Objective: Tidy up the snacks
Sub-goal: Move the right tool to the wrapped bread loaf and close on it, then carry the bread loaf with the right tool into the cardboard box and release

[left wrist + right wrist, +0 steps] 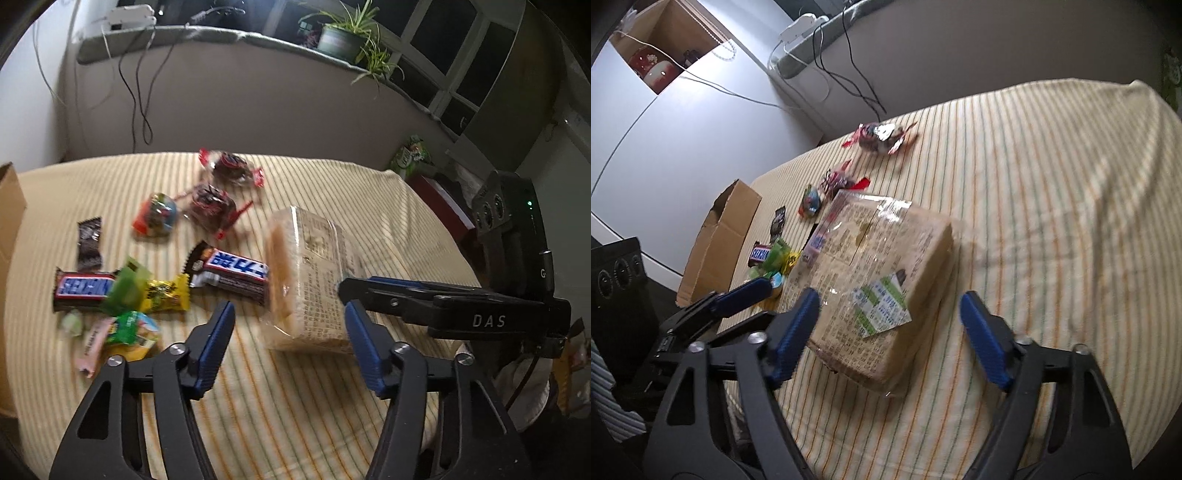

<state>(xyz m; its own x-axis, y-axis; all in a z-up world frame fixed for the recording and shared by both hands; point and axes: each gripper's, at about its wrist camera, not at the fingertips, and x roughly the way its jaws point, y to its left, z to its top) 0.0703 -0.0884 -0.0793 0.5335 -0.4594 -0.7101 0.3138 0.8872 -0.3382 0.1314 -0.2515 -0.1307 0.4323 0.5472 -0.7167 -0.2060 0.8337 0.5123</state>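
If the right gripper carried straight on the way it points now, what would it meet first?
Most likely the big clear-wrapped biscuit pack: it lies right ahead of the right gripper, between its open blue pads, which do not yet press on it. Exact depth is hard to judge through the fisheye.

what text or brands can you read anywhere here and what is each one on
"SNICKERS", seen upside down: brown candy bar at the left of the pile.
"DAS": body of the right gripper, seen from the left wrist view.
Second Snickers-style bar: non-Latin lettering, not readable.
Big clear-wrapped cracker pack: dense print and a green-white sticker, too blurred.
Other small wrappers: unreadable.
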